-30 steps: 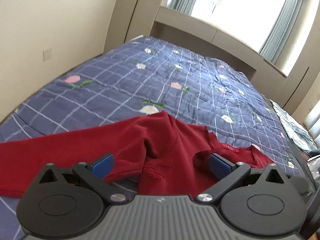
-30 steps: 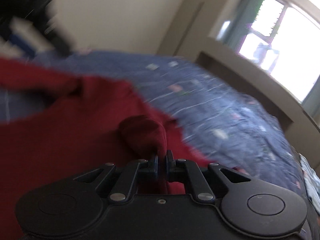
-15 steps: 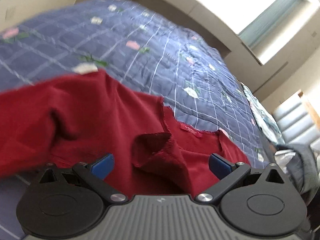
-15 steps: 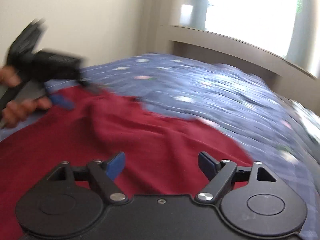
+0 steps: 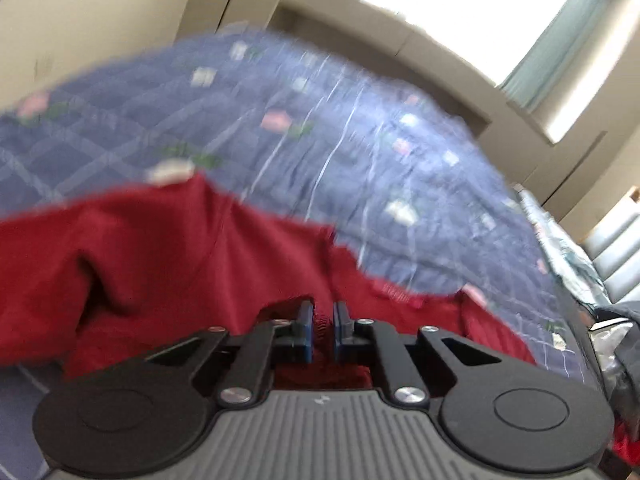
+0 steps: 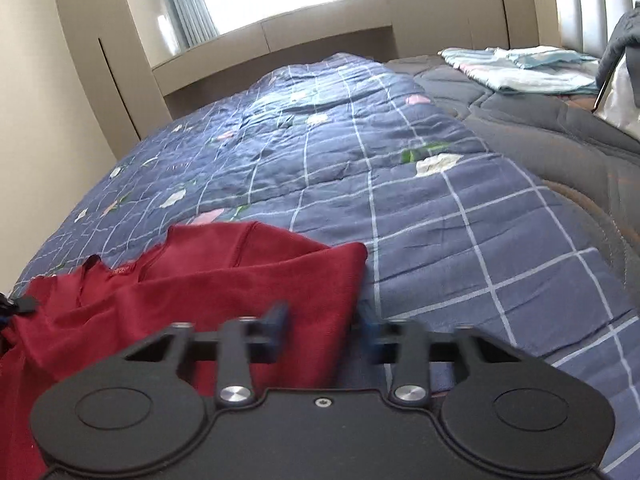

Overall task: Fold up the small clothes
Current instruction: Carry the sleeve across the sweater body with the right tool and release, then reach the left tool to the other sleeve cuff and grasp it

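Observation:
A dark red long-sleeved top (image 5: 168,256) lies rumpled on a blue checked quilt with small flowers (image 5: 320,140). My left gripper (image 5: 322,328) is shut on a pinch of the red fabric near the neckline; the view is blurred. In the right wrist view the red top (image 6: 224,284) lies at the lower left with its sleeve end pointing right. My right gripper (image 6: 324,326) is partly open, its blue-padded fingers astride the sleeve's edge, with fabric between them.
The quilt (image 6: 360,168) covers a bed that runs toward a window ledge. A grey quilt (image 6: 540,120) lies to the right with folded pale blue cloth (image 6: 520,68) on it. A beige wall stands along the left side.
My left gripper has shut on the red fabric near the neckline. My right gripper let go of the fabric it held, swung right to the sleeve end, and its fingers have narrowed.

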Demonstrator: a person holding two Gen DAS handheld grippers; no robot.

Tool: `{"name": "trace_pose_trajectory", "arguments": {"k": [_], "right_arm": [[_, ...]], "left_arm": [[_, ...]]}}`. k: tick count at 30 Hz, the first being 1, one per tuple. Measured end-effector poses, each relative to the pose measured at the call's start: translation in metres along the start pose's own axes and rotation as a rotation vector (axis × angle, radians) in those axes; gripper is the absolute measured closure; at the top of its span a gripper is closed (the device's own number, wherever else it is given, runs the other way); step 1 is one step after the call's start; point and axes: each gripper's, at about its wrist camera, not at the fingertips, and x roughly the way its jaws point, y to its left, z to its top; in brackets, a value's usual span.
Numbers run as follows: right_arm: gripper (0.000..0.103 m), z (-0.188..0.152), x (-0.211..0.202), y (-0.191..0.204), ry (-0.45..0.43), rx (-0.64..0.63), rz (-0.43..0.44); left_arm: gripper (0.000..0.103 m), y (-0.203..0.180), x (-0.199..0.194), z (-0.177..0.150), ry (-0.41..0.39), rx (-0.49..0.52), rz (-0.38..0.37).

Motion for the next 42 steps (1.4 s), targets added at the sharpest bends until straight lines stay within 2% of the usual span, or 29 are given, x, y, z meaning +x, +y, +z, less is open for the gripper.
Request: {"name": "trace_pose_trajectory", "arguments": {"k": [2, 4, 6, 8, 10, 11, 12, 13, 14, 16, 18, 21, 22, 25, 27, 28, 30, 33, 35, 37, 40, 42], "right_arm": [[0.084, 0.000, -0.005, 0.003, -0.022, -0.015, 0.001], [0.084, -0.002, -0.004, 0.003, -0.019, -0.031, -0.007], [0.084, -0.007, 0.001, 0.003, -0.006, -0.047, -0.020], [0.083, -0.010, 0.003, 0.005, -0.013, -0.070, -0.032], [0.078, -0.010, -0.001, 0.008, -0.030, -0.096, -0.057], [0.071, -0.009, -0.003, 0.010, -0.043, -0.107, -0.057], [0.057, -0.008, -0.005, 0.010, -0.054, -0.114, -0.051], [0.049, -0.006, -0.006, 0.010, -0.063, -0.117, -0.046], [0.038, -0.003, -0.005, 0.010, -0.070, -0.119, -0.047], [0.037, 0.002, -0.001, 0.013, -0.082, -0.133, -0.077], [0.031, 0.004, 0.006, 0.015, -0.101, -0.168, -0.126], [0.029, 0.001, 0.026, 0.013, -0.073, -0.218, -0.222], [0.028, 0.001, 0.027, 0.009, -0.071, -0.201, -0.215], [0.027, 0.001, 0.015, 0.003, -0.088, -0.173, -0.222], [0.027, -0.005, -0.005, 0.003, -0.093, -0.173, -0.184], [0.025, -0.011, -0.017, 0.004, -0.087, -0.180, -0.142], [0.013, -0.034, -0.040, 0.012, -0.071, -0.229, -0.088], [0.006, -0.074, -0.061, 0.032, -0.063, -0.352, -0.092], [0.006, -0.095, -0.061, 0.049, -0.095, -0.455, -0.153], [0.003, -0.099, -0.056, 0.063, -0.132, -0.517, -0.226], [0.003, -0.091, -0.048, 0.073, -0.218, -0.545, -0.320], [0.003, -0.081, -0.041, 0.067, -0.257, -0.518, -0.393]], "left_arm": [[0.094, -0.001, -0.014, -0.003, -0.096, 0.053, -0.038], [0.094, -0.001, -0.021, -0.007, -0.147, 0.101, -0.044], [0.094, 0.003, -0.013, -0.012, -0.120, 0.131, -0.009], [0.093, 0.011, 0.001, -0.017, -0.053, 0.127, 0.038], [0.090, 0.021, 0.012, -0.024, 0.025, 0.099, 0.070], [0.086, 0.024, 0.012, -0.026, 0.036, 0.079, 0.077], [0.079, 0.024, 0.008, -0.027, 0.018, 0.070, 0.079], [0.057, 0.024, 0.005, -0.028, 0.006, 0.076, 0.075], [0.031, 0.020, 0.002, -0.028, -0.015, 0.086, 0.067], [0.015, 0.012, -0.001, -0.028, -0.069, 0.127, 0.091], [0.015, 0.003, 0.006, -0.026, -0.076, 0.175, 0.155], [0.015, 0.002, 0.028, -0.029, -0.032, 0.201, 0.250], [0.015, 0.004, 0.034, -0.033, -0.023, 0.218, 0.267], [0.010, 0.001, 0.036, -0.051, -0.095, 0.309, 0.279], [0.009, 0.001, 0.037, -0.055, -0.112, 0.314, 0.275], [0.008, 0.002, 0.037, -0.054, -0.111, 0.305, 0.266], [0.005, 0.005, 0.037, -0.055, -0.115, 0.298, 0.248], [0.001, 0.002, 0.038, -0.059, -0.116, 0.318, 0.251], [0.001, 0.002, 0.039, -0.059, -0.113, 0.324, 0.252], [0.001, 0.002, 0.039, -0.059, -0.114, 0.322, 0.250], [0.001, 0.002, 0.039, -0.059, -0.114, 0.323, 0.251], [0.001, 0.002, 0.039, -0.059, -0.114, 0.321, 0.249]]}}
